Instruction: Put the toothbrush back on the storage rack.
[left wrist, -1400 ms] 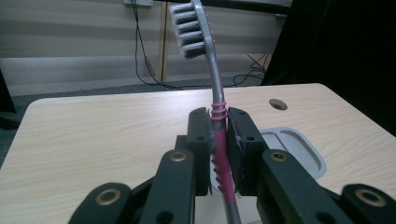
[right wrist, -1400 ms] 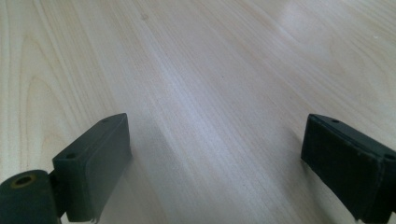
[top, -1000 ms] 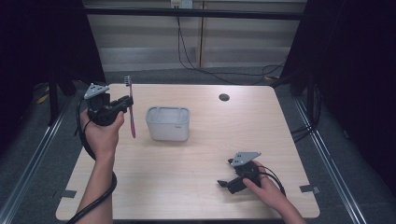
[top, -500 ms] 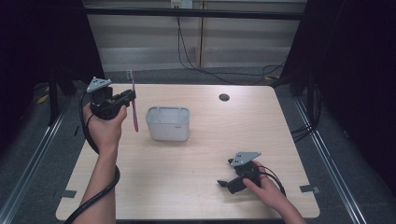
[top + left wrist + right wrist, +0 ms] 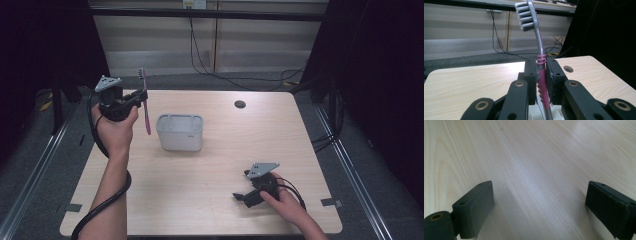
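Left gripper [image 5: 137, 102], raised above the far-left part of the wooden worktop [image 5: 210, 200] in the person's left hand [image 5: 116, 131]. Its fingers [image 5: 531, 80] are pressed onto the pink ribbed handle of a toothbrush [image 5: 145, 102], pinching it at mid-handle. The toothbrush stands nearly upright: grey neck and bristled head at the top, pink tail pointing down toward the worktop without touching it. In the left gripper view the toothbrush [image 5: 539, 57] rises between the two black fingers, the bristles facing left, and its lower end passes down out of sight in front of a pale rim.

Grey rectangular tub [image 5: 180, 131], open at the top, resting on the worktop just right of the held toothbrush and apart from it. A small dark round hole [image 5: 240, 104] lies in the worktop farther right, near the far edge.

Right gripper [image 5: 241, 196], low at the near-right part of the worktop, held by the person's right hand [image 5: 285, 202], its grey three-cornered plate on top. In the right gripper view its fingers [image 5: 475, 206] are spread wide, with bare wood grain between them and nothing gripped.
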{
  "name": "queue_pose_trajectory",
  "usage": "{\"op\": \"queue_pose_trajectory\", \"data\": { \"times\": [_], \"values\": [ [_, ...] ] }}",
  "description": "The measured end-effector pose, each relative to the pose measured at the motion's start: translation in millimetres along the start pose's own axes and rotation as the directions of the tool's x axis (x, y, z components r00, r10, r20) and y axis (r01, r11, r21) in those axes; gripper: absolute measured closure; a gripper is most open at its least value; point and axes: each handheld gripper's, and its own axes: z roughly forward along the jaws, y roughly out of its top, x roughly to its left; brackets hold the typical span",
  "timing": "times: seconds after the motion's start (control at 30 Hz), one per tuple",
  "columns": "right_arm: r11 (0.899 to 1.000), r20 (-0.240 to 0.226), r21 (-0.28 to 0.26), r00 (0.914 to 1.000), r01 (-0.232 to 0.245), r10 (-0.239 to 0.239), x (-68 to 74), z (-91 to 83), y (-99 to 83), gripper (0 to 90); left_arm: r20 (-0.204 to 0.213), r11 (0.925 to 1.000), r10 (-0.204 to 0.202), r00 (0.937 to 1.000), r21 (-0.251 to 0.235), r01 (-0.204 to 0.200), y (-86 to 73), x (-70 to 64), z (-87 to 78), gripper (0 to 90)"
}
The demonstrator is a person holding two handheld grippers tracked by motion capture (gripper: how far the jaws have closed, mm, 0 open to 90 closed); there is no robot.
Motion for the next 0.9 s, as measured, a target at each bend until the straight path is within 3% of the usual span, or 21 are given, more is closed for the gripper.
{"op": "queue_pose_trajectory", "data": {
  "times": [0.9],
  "values": [
    [1.000,0.000,-0.002,1.0000,0.003,-0.003,-0.2,0.1,0.0,7.7,0.017,0.9998,0.007,0.9998,-0.018,-0.007,17.2,-5.2,15.7,80.1]
  ]
}}
